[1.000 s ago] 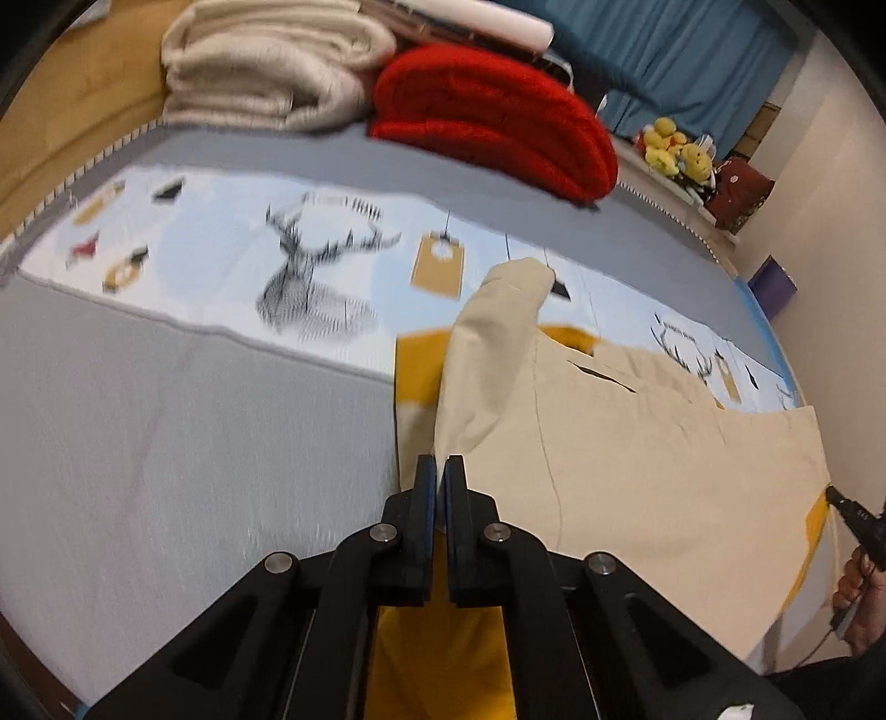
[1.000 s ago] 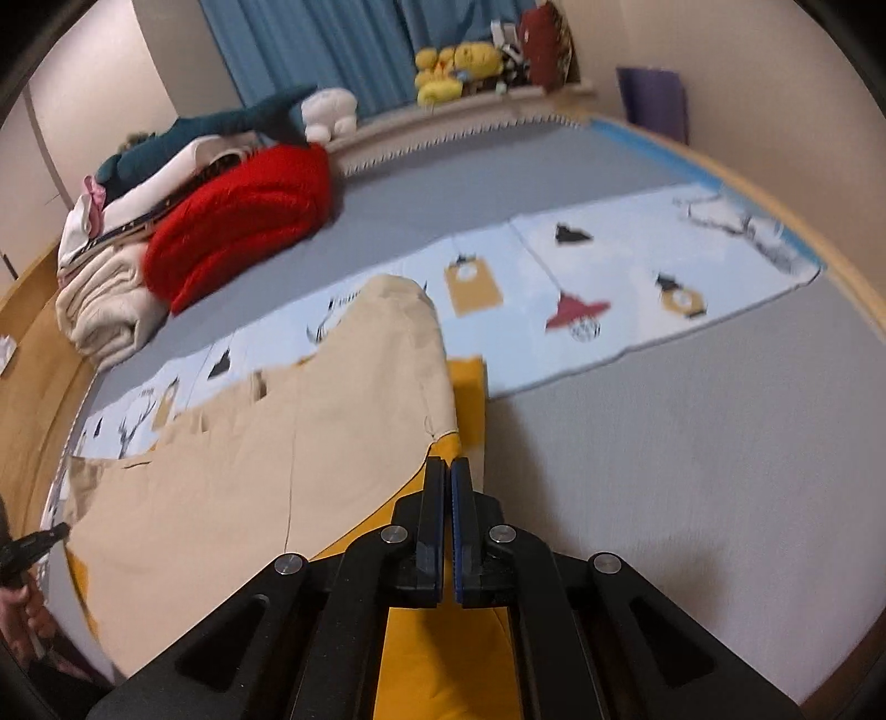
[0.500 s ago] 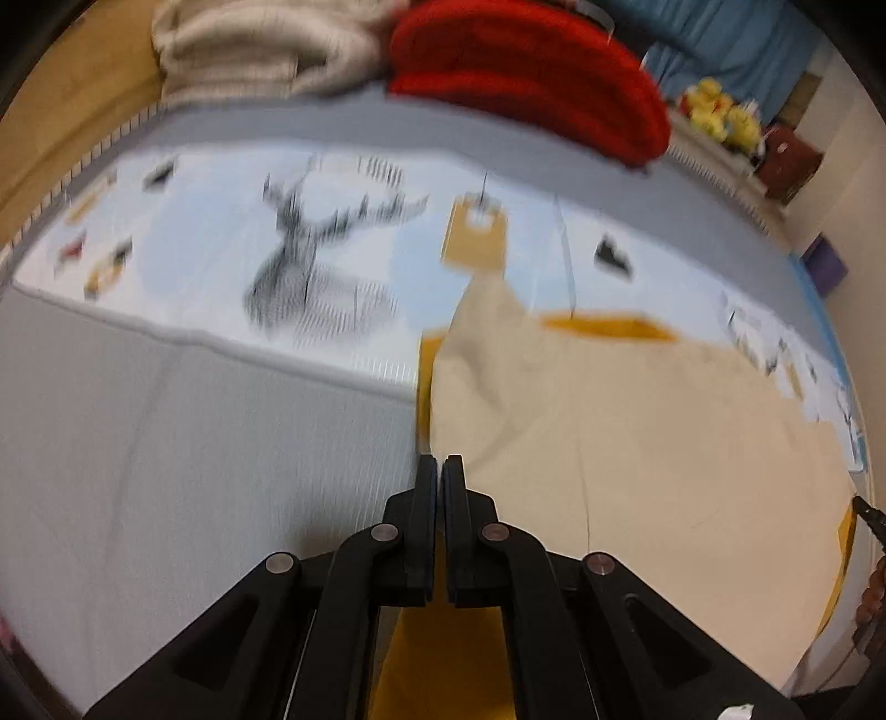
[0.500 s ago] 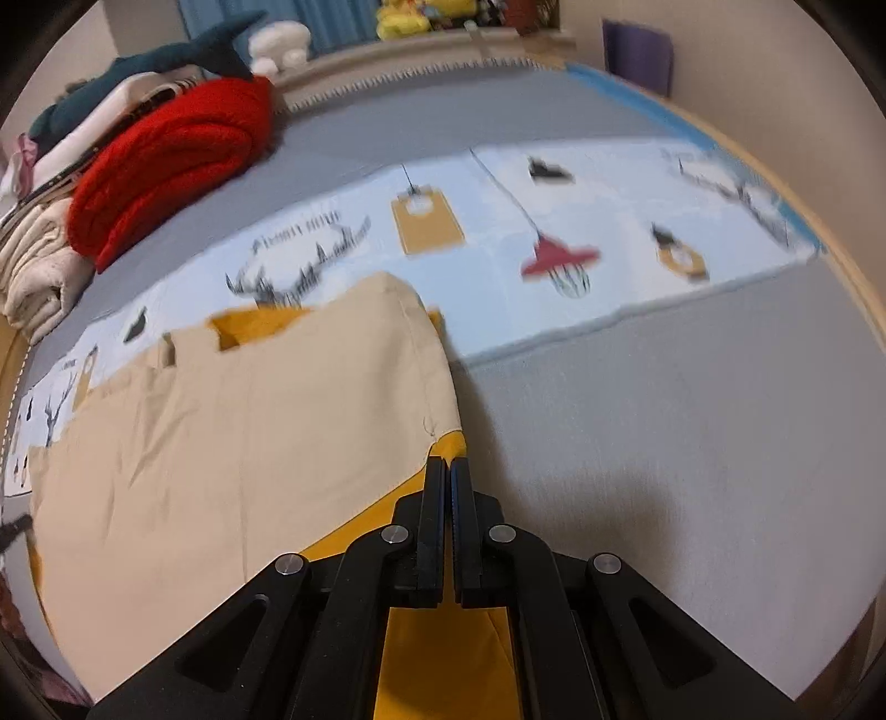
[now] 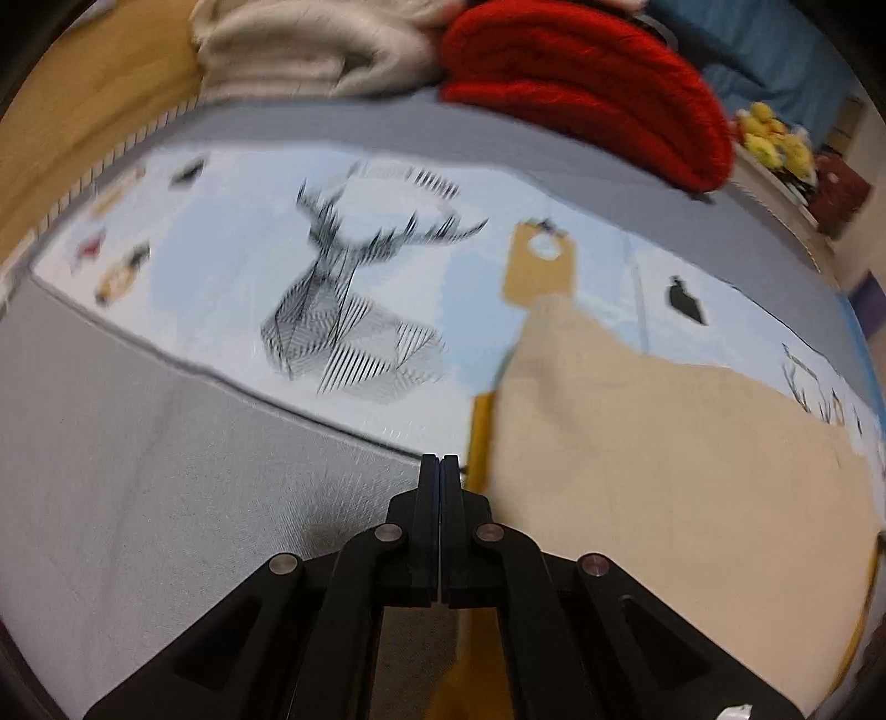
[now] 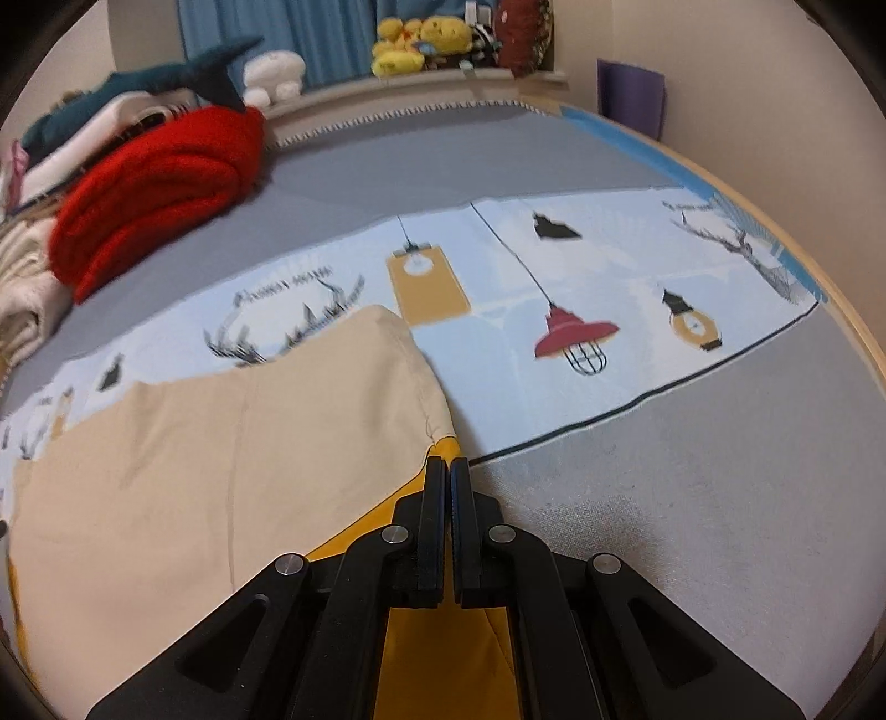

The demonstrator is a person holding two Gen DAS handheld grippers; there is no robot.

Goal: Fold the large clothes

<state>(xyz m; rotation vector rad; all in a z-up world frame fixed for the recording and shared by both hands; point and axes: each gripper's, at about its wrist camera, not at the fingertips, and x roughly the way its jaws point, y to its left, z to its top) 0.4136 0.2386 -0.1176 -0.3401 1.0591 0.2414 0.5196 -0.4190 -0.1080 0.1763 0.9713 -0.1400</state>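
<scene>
Both claws are pinched narrow on mustard-yellow cloth. The left claw holds a strip that runs under its fingers at the garment's left edge, and the right claw holds the matching corner at the right edge.

The garment is a large piece, beige outside with a yellow lining. It lies on the bed, across the printed blue strip with its stag and lamp pictures. Its far tip reaches the yellow tag print in both wrist views.

A second ago the beige cloth stood up in a raised hump with open folds. Now it lies lower and flatter, spread between the two claws, and the bed surface fills more of each view. Both claws have come down and forward together, carrying the gripped edge over the rest of the garment.

This looks like a fold being laid. The held edge is nearly down on the layer below, so the next job is likely to set it flat and let go. The left view is blurred, so how squarely the edges meet there cannot be told.

The red blanket and cream blanket sit at the far side, well apart.
</scene>
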